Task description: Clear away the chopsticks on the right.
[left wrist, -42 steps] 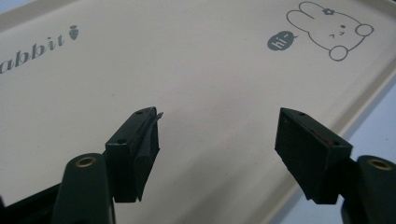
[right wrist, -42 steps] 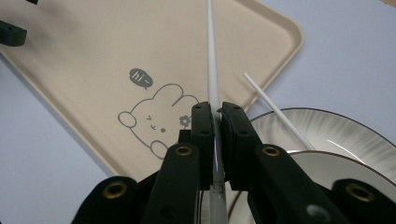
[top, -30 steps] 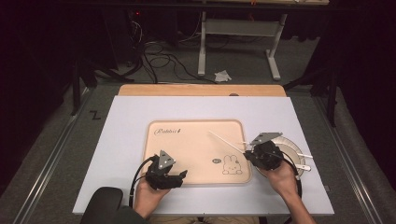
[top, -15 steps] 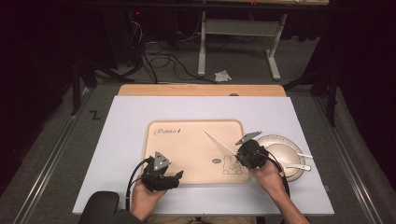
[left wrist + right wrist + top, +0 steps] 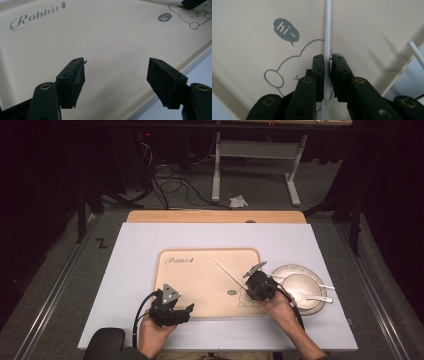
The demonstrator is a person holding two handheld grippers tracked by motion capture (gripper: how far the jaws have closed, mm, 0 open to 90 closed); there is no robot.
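A beige tray (image 5: 200, 280) printed "Rabbit" lies in the middle of the white table mat. My right gripper (image 5: 250, 289) hovers low over the tray's right side by the rabbit drawing (image 5: 287, 65). A thin white chopstick (image 5: 227, 272) stands between its jaws and points up-left across the tray (image 5: 374, 25). The jaws have just been opening a little, but the pads still hug the chopstick (image 5: 328, 37). My left gripper (image 5: 187, 312) rests at the tray's near-left edge, open and empty (image 5: 116, 72) over bare tray (image 5: 112, 37).
A white plate (image 5: 282, 270) sits on the mat right of the tray, with a white spoon (image 5: 312, 297) and a second white chopstick (image 5: 320, 285) in it. That chopstick's end (image 5: 414, 52) shows at the right. Cables and a table frame lie on the floor beyond.
My right gripper has carried the chopstick leftward from above the plate to over the tray's right part and come lower. The left gripper has stayed put.
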